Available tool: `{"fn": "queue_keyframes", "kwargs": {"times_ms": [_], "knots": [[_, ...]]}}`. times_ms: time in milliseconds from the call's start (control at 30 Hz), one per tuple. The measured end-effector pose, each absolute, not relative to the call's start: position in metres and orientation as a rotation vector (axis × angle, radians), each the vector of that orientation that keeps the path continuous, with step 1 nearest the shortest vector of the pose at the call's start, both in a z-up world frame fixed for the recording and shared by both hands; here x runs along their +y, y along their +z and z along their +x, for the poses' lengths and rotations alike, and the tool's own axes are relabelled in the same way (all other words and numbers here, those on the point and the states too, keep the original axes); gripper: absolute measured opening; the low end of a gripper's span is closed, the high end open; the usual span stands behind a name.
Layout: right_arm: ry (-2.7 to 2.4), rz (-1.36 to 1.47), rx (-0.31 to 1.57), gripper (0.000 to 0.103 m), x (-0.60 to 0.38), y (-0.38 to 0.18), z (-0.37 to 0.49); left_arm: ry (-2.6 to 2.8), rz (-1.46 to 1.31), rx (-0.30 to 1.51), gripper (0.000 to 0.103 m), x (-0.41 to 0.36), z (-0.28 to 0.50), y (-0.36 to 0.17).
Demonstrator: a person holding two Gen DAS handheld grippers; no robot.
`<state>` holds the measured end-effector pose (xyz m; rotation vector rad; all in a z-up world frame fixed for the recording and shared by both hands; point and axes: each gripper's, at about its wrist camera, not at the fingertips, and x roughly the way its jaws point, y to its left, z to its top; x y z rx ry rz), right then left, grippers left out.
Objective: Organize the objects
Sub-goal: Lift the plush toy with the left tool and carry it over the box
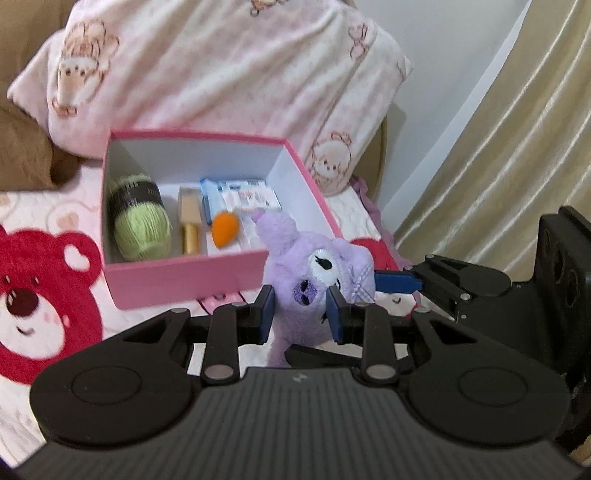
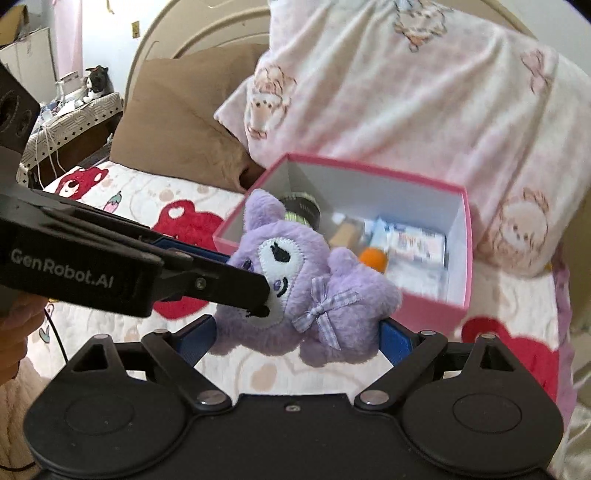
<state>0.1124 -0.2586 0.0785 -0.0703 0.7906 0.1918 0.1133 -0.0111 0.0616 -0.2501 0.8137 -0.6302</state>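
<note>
Left wrist: left tool (image 1: pixel 301 308) pinched narrow on purple plush toy (image 1: pixel 325 273), held up before pink box (image 1: pixel 177 280) on bed (image 1: pixel 44 332).
Right wrist: right tool (image 2: pixel 299 332) spread wide, plush toy (image 2: pixel 314 295) between blue pads (image 2: pixel 397 341), contact unclear.

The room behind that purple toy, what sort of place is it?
Most likely a bedroom: a bed with a curved headboard, a pink teddy-print pillow and a bear-print bedsheet under the pink box.
</note>
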Motion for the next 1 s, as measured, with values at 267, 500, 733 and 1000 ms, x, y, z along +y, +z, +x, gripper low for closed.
{"fn": "queue_keyframes", "kwargs": {"times_ms": [267,500,733,1000], "knots": [[0.242,-0.085,0.783,0.093,-0.258,0.117,0.149,-0.597,-0.248,0.838,0.029,0.0,0.141,0.092],[0.256,-0.065,0.773,0.082,-0.273,0.128,0.181,-0.561,-0.257,0.842,0.029,-0.002,0.177,0.103],[0.247,-0.041,0.84,0.081,-0.287,0.113,0.215,-0.533,-0.288,0.853,0.029,-0.008,0.206,0.083],[0.243,-0.003,0.907,0.079,-0.3,0.079,0.245,-0.531,-0.341,0.877,0.029,-0.008,0.235,0.044]]}}
